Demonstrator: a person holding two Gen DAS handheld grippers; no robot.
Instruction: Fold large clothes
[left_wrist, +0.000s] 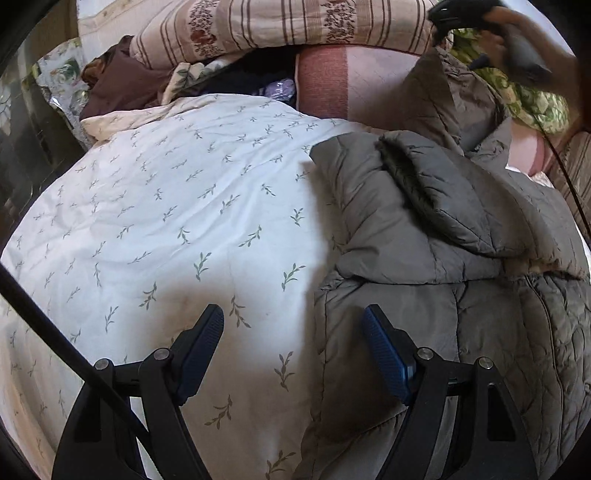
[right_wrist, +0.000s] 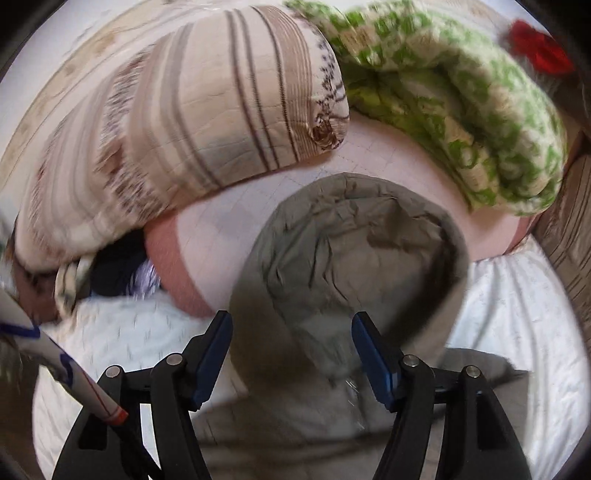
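Observation:
A grey-brown quilted puffer jacket (left_wrist: 436, 236) lies partly folded on a white leaf-print duvet (left_wrist: 177, 206), filling the right half of the left wrist view. My left gripper (left_wrist: 293, 321) is open and empty, hovering over the jacket's left edge. In the right wrist view the jacket's rounded hood (right_wrist: 343, 251) rises just beyond my right gripper (right_wrist: 291, 328), which is open with nothing between its pads. That view is blurred. The right gripper also shows in the left wrist view (left_wrist: 465, 14) at the top right, above the hood.
A striped beige quilt (right_wrist: 177, 122) and a green patterned blanket (right_wrist: 461, 103) are piled at the back on a pink bolster (left_wrist: 332, 81). Dark clothes (left_wrist: 122, 81) lie heaped at the back left. White sheet (right_wrist: 517, 314) shows to the right.

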